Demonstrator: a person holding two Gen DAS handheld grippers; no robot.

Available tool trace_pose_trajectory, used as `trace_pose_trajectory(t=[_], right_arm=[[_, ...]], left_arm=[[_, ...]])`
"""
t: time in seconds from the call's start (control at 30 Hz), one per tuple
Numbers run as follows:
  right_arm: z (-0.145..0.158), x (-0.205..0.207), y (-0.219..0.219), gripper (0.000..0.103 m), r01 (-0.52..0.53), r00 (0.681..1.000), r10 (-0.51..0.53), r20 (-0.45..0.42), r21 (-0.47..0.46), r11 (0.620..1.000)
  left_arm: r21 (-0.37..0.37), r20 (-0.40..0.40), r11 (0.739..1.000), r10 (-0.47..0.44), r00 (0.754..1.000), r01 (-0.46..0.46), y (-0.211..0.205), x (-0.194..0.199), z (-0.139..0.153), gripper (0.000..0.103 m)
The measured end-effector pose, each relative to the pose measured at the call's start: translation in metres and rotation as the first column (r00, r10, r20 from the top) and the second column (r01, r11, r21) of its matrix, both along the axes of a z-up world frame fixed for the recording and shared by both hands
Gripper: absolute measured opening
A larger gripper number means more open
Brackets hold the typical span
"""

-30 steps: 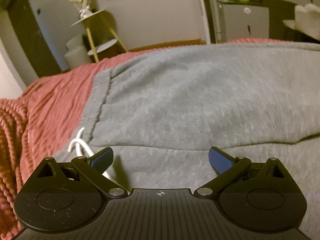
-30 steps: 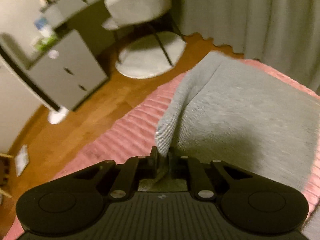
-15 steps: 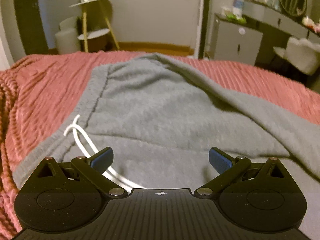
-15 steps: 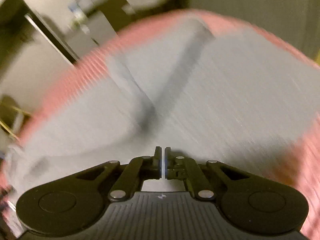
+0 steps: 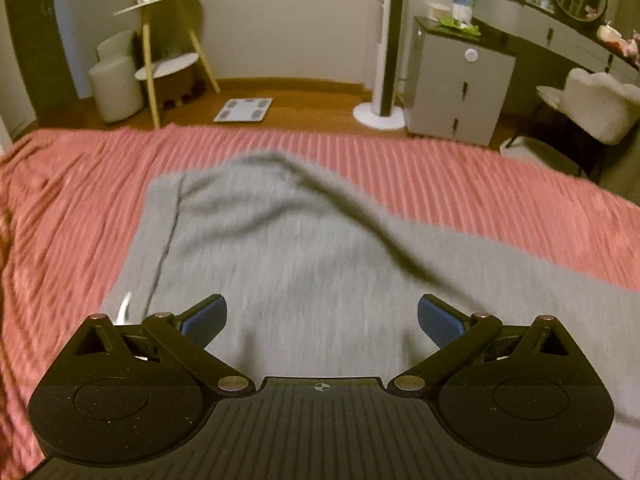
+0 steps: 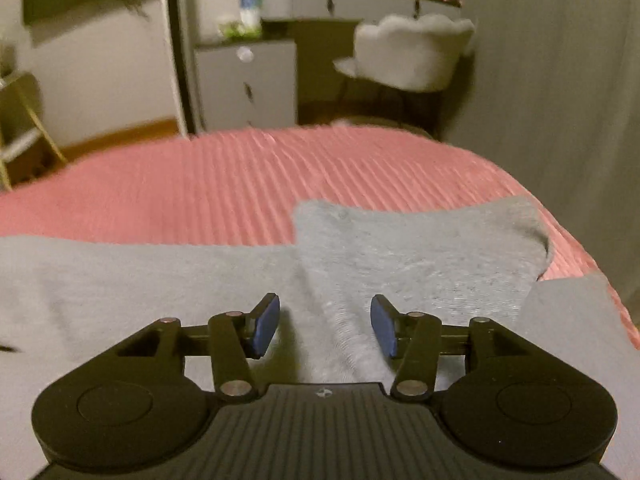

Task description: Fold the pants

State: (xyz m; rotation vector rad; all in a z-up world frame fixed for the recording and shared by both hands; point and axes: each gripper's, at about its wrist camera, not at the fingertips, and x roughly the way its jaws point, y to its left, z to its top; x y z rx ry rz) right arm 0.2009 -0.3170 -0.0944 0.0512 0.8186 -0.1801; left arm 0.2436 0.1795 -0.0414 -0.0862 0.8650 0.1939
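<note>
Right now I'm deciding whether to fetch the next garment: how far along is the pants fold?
Done: the grey pants lie on the pink bedspread, one part folded over, leaving a ridge. In hand: nothing; the right tool is opening above the cloth, pads clear, and the left tool hangs open. Left: the garment is spread long, its cuff end flat, so further folds remain.

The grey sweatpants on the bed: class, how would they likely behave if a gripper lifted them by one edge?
The grey sweatpants would probably sag and drape, since they already lie in soft ridges and folds. The thick fleecy knit suggests some weight, not flimsy. They likely would not slide freely, as the ribbed pink bedspread looks grippy.
</note>
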Motion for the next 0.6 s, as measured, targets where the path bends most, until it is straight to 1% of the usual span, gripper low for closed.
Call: trace_pose_trajectory(t=[0.07, 0.1, 0.17, 0.2, 0.27, 0.3, 0.33, 0.37, 0.4, 0.5, 0.6], right_arm=[[-0.013, 0.006, -0.005, 0.052, 0.008, 1.0, -0.008, -0.009, 0.006, 1.0], [-0.019, 0.008, -0.003, 0.054, 0.0, 1.0, 0.0, -0.003, -0.011, 1.0], [-0.023, 0.006, 0.0, 0.065, -0.016, 1.0, 0.017, 0.013, -0.058, 0.998], [-0.025, 0.009, 0.0, 0.068, -0.019, 1.0, 0.02, 0.015, -0.077, 0.997], [-0.028, 0.007, -0.004, 0.072, -0.02, 1.0, 0.021, 0.023, -0.064, 0.998], [-0.028, 0.006, -0.003, 0.072, -0.021, 0.999, 0.022, 0.03, -0.04, 0.999], [-0.027, 0.004, -0.006, 0.072, -0.025, 0.999, 0.025, 0.037, -0.025, 0.999], [-0.029, 0.005, -0.009, 0.073, -0.033, 0.999, 0.034, 0.035, -0.023, 0.999], [-0.027, 0.003, -0.012, 0.072, -0.036, 0.999, 0.037, 0.036, -0.025, 0.999], [-0.024, 0.007, -0.015, 0.07, -0.028, 0.999, 0.028, 0.036, -0.008, 1.0], [-0.023, 0.014, -0.015, 0.057, -0.007, 0.999, 0.007, 0.032, -0.011, 1.0]], left_arm=[[-0.022, -0.019, 1.0, -0.007, 1.0, 0.006, 0.0, 0.026, -0.004, 0.103], [-0.035, -0.036, 0.999, -0.004, 0.999, 0.002, 0.001, 0.041, -0.009, 0.103], [-0.06, -0.089, 0.998, 0.015, 0.996, -0.021, 0.002, 0.073, -0.022, 0.103], [-0.069, -0.118, 0.997, 0.029, 0.993, -0.037, 0.004, 0.086, -0.029, 0.103], [-0.116, -0.16, 0.991, 0.05, 0.986, -0.069, 0.011, 0.11, -0.044, 0.102], [-0.138, -0.172, 0.986, 0.068, 0.983, -0.092, 0.015, 0.117, -0.049, 0.098], [-0.158, -0.184, 0.981, 0.086, 0.979, -0.116, 0.019, 0.124, -0.054, 0.086], [-0.146, -0.199, 0.978, 0.117, 0.973, -0.148, 0.022, 0.129, -0.057, 0.085], [-0.14, -0.19, 0.978, 0.128, 0.973, -0.156, 0.023, 0.131, -0.058, 0.085], [-0.086, -0.138, 0.989, 0.109, 0.984, -0.122, 0.019, 0.135, -0.058, 0.085], [-0.04, -0.14, 0.996, 0.08, 0.987, -0.086, 0.01, 0.14, -0.059, 0.085]])
